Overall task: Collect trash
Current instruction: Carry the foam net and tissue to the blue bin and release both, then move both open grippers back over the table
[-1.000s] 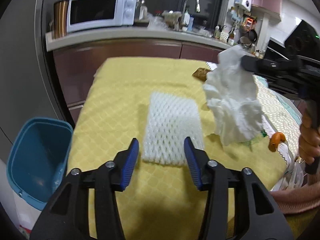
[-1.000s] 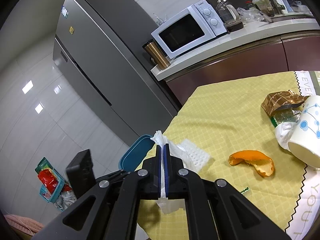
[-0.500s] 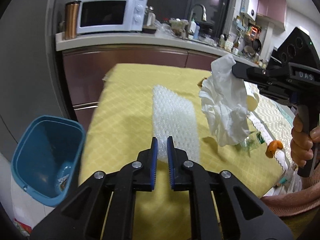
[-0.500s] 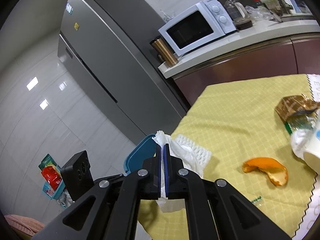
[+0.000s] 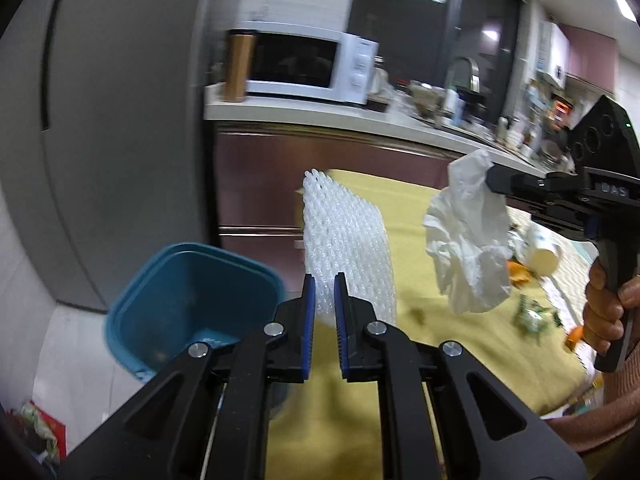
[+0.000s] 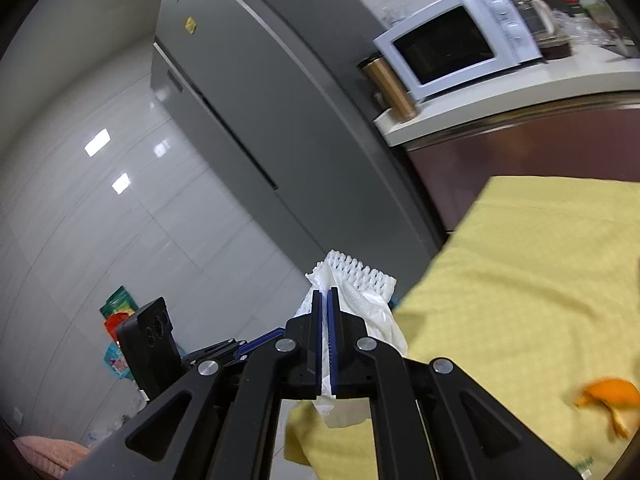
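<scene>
— Yellow cloth covers the table ahead of me, with a grey fridge and a counter carrying a white microwave behind it. What do you want to know?

— What are your left fingers doing?

— My left gripper is clamped on the near edge of a white foam net. The net stands up from the pads, lifted clear of the table.

— And the bin?

— A blue bin sits on the floor beside the table's edge, just left of the net and below it.

— Your right side?

— My right gripper is pinched tight on a crumpled white tissue, which hangs free above the table, right of the net. A hand grips its handle.

— Anything left on the table?

— An orange peel lies on the cloth to the right of the tissue, and a white cup lies on its side behind the tissue. Small green scraps are beside them, too blurred to name.
</scene>
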